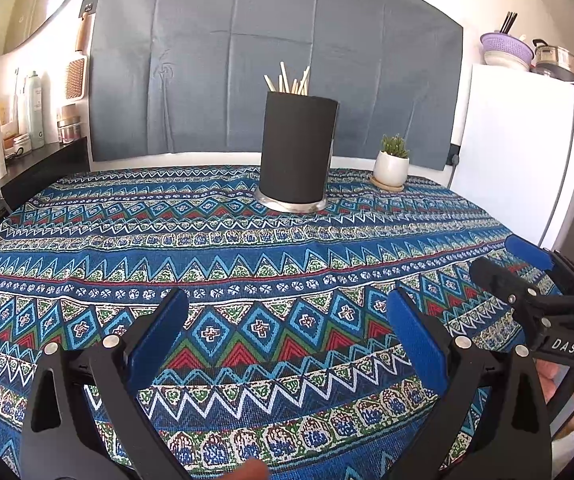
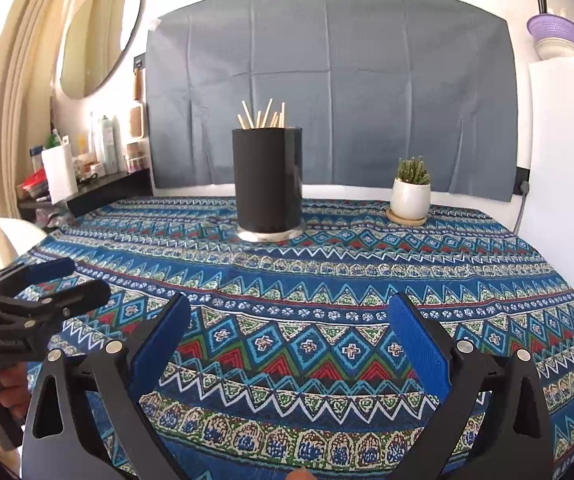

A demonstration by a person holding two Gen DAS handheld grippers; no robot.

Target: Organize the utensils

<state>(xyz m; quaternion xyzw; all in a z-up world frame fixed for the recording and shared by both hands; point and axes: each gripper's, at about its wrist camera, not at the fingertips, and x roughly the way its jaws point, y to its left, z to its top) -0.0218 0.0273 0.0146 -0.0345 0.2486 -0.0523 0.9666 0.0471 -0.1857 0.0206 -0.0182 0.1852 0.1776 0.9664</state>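
We hold both grippers low over the near edge of the table (image 2: 467, 264), which a patterned cloth covers. The left gripper (image 1: 287, 320) has its jaws spread wide with nothing between them, and the right gripper (image 2: 289, 322) is spread just as wide and equally empty. They sit side by side, close together.

The chopsticks (image 2: 263, 114) stand bunched in the black holder (image 2: 267, 178), upright toward the middle of the far edge, well apart from both grippers. No loose utensil shows on the cloth, so we judge the sorting is either finished or has to start from the holder.

The risks follow from that. The holder is tall on a narrow metal base, so a sideways nudge could tip it and scatter the sticks. The small potted plant (image 2: 410, 192) stands near the far right corner and could catch a careless reach. Thin, leaning sticks may also slip from broad pads.
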